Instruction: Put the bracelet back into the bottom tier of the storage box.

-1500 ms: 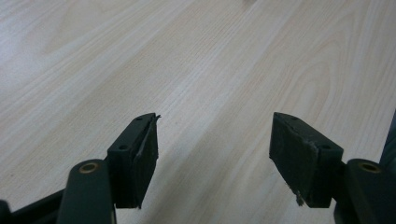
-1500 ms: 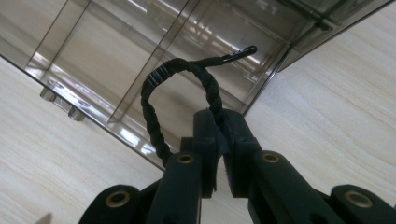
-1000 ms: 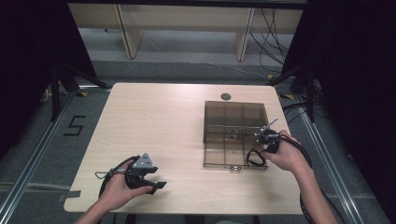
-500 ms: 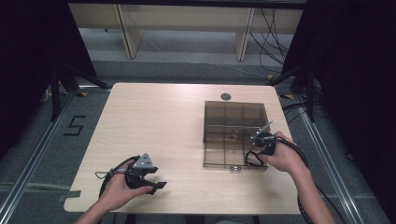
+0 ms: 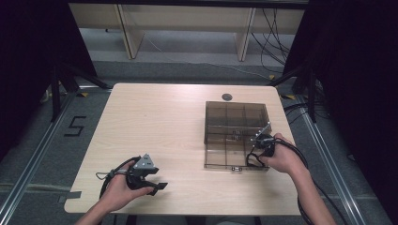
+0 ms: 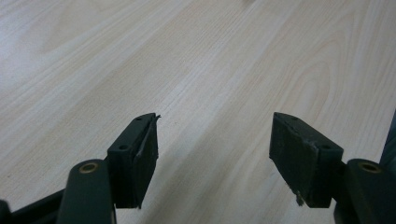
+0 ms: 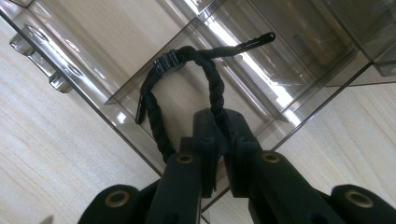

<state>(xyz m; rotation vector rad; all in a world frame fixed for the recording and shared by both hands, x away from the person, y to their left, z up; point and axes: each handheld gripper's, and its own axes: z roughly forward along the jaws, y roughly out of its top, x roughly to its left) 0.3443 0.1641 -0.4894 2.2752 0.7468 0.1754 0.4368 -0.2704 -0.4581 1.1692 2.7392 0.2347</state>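
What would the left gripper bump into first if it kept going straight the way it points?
Probably nothing soon. The left gripper has open jaws and looks along bare wooden table. From above it points right, toward the near side of the clear compartment box, though it may pass in front of it.

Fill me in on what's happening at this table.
A person works with tongs in each hand. The right tongs are shut on a black twisted cord loop, holding it over a front compartment of the smoky clear divided box at the table's right side. The loop hangs into the compartment; whether it touches the bottom is unclear. The left tongs are open with nothing between them, resting low over bare wood near the front left.
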